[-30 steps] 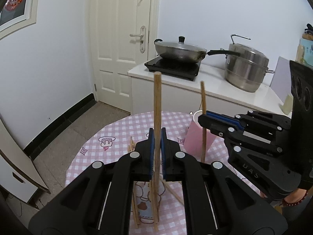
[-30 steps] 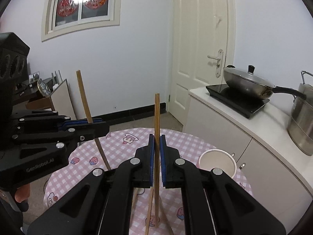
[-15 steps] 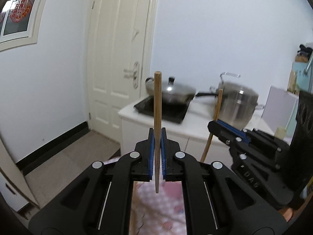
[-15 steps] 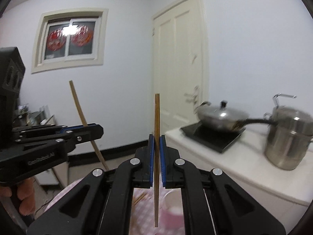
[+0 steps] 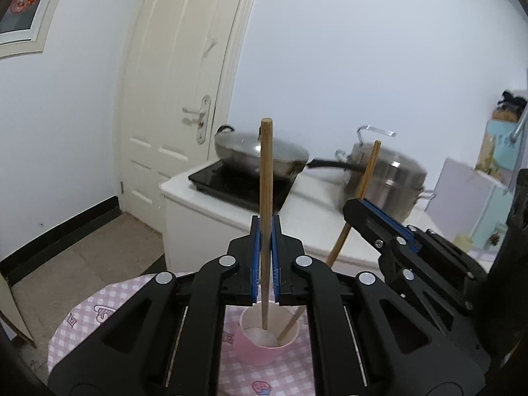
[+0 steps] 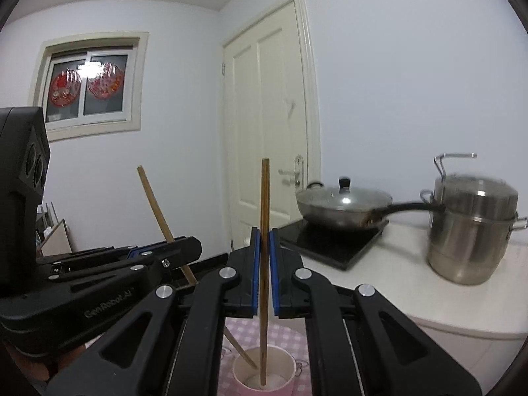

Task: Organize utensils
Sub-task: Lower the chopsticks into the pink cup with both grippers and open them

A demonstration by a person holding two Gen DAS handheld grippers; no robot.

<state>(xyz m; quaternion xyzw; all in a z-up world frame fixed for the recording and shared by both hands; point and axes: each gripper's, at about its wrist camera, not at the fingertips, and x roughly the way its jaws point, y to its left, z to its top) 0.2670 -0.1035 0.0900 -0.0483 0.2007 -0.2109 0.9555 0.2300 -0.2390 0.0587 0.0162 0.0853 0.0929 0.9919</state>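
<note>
White walls, a door (image 5: 175,105) and a counter (image 6: 406,283) with a pan (image 6: 343,206) and a steel pot (image 6: 472,227) are ahead of us. Below our tools sits a pink cup (image 5: 269,340) on a checked table (image 5: 89,323). Our left gripper (image 5: 266,260) squeezes one chopstick (image 5: 266,198) tight, its bottom end inside the cup. Our right gripper (image 6: 263,270) squeezes the other chopstick (image 6: 264,231) the same way, and its end is in the cup too.

Lidded wok (image 6: 341,209), steel pot (image 6: 473,227), perhaps blurred.
</note>
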